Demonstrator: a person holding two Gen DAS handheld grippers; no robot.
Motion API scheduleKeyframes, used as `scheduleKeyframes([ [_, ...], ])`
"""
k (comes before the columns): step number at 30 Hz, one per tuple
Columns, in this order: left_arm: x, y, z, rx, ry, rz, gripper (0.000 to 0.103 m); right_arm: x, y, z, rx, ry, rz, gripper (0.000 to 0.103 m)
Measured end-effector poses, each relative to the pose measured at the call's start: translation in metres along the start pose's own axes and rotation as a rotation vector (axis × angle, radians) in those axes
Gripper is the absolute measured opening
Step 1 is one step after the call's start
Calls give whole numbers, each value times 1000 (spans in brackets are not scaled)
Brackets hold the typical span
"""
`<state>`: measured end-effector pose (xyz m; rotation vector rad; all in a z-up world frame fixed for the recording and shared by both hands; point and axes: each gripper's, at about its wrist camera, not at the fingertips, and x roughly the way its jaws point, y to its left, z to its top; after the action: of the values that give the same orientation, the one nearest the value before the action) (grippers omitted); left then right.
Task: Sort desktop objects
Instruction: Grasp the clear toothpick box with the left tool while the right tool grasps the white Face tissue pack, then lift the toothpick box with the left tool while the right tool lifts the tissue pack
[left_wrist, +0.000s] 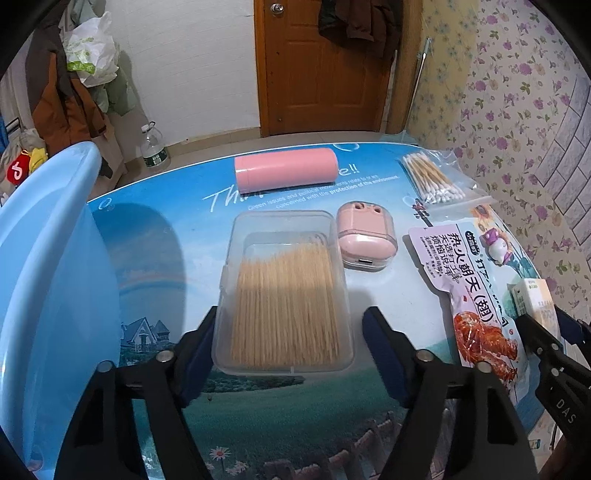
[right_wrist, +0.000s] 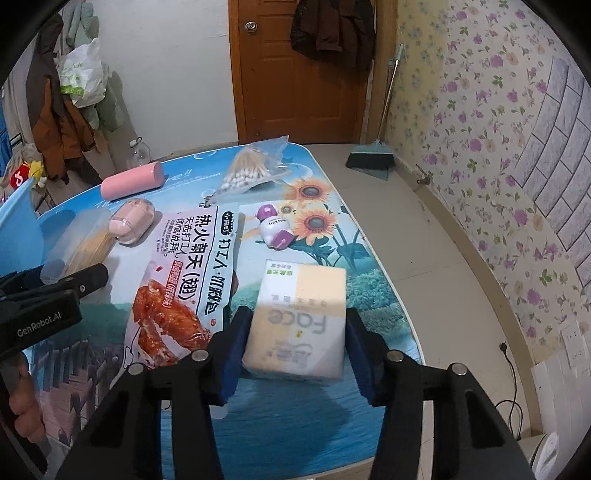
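Observation:
A clear plastic box of toothpicks (left_wrist: 284, 295) lies on the picture-printed table (left_wrist: 147, 240), between the fingers of my left gripper (left_wrist: 291, 314). The left pad is at the box's edge and the right pad stands a little off it, so this gripper is open. A yellow and white tissue pack (right_wrist: 299, 317) lies near the table's right edge. My right gripper (right_wrist: 299, 314) is shut on it, both blue pads against its sides. The right wrist view also has the left gripper (right_wrist: 74, 280) at its left.
A light blue basin (left_wrist: 48, 258) stands at the left. Also on the table are a pink cylinder (left_wrist: 286, 170), a pink earbud case (left_wrist: 365, 236), a bag of cotton swabs (left_wrist: 432, 181), a snack packet (left_wrist: 469, 295) and a small purple toy (right_wrist: 273, 229). A broom (right_wrist: 369, 158) stands on the floor.

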<state>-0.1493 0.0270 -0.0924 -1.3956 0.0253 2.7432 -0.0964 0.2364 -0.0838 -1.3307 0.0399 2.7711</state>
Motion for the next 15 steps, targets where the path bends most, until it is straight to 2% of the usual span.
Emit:
scheduleKeyframes([
  [2,-1,1,0,-5,-7,4,61,0,-2,1,9,1,6,50],
  [4,-1,2,0,-10,-10,5,59,0,-3,1,16,3,11,49],
  [15,-7,4,-2,-8,-18,-3,58,-18,-6,7,13,-47,0,48],
])
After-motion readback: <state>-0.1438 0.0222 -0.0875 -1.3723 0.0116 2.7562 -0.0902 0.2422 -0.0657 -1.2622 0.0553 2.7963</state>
